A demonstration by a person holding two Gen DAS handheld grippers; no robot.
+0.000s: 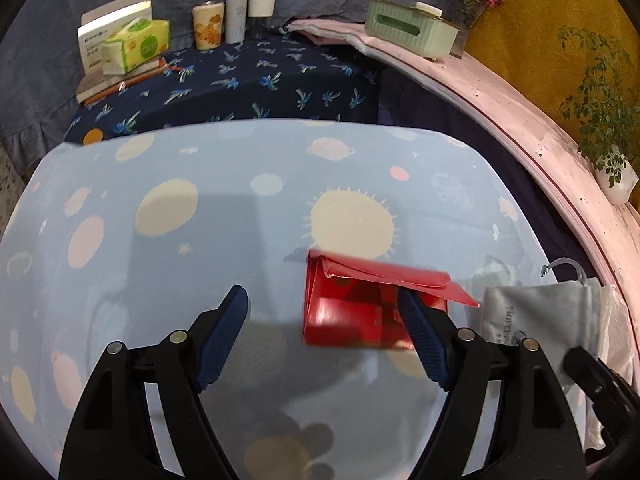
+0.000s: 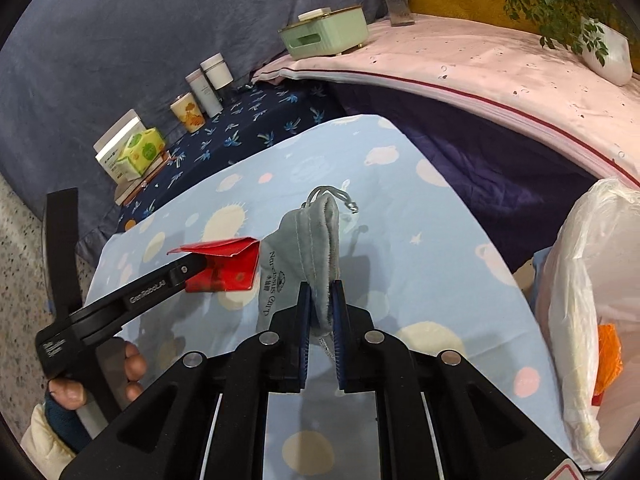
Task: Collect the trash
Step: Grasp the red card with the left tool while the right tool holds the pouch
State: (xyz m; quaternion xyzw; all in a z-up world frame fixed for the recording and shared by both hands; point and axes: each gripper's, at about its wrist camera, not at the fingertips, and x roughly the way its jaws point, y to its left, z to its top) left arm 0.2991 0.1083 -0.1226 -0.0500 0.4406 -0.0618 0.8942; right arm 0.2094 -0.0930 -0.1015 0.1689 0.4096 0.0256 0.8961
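We are holding two black grippers over a table draped in a pale blue cloth (image 1: 168,264) printed with suns and planets. Nearest the lens, our right gripper (image 2: 321,300) is pinching a grey drawstring pouch (image 2: 304,248) between its blue pads, jaws nearly together on the fabric, the pouch standing up from the grip with its cord end uppermost. A hand (image 2: 96,376) in a cream sleeve is gripping the other tool's handle at lower left.

Our left gripper (image 1: 326,312) is standing with its jaws wide and nothing pressed between them. The red carton (image 1: 360,304), flap open, is lying on the cloth on the right side of that gap, its right part behind the right-hand finger (image 1: 424,336); the left finger is well apart from it. We cannot tell whether the right finger is touching the carton. The pouch is sitting just beside the carton, to its right.

At the table's right edge a white plastic bag (image 2: 580,288) is bulging, something orange showing through it. Beyond the blue cloth, a navy floral cloth (image 1: 256,80) is carrying a tissue pack (image 1: 136,44), a printed cup (image 1: 208,26) and two white containers (image 1: 250,8). Farthest back, a green tissue box (image 2: 326,32) and a potted plant (image 2: 600,36) are sitting on a pink-covered ledge.
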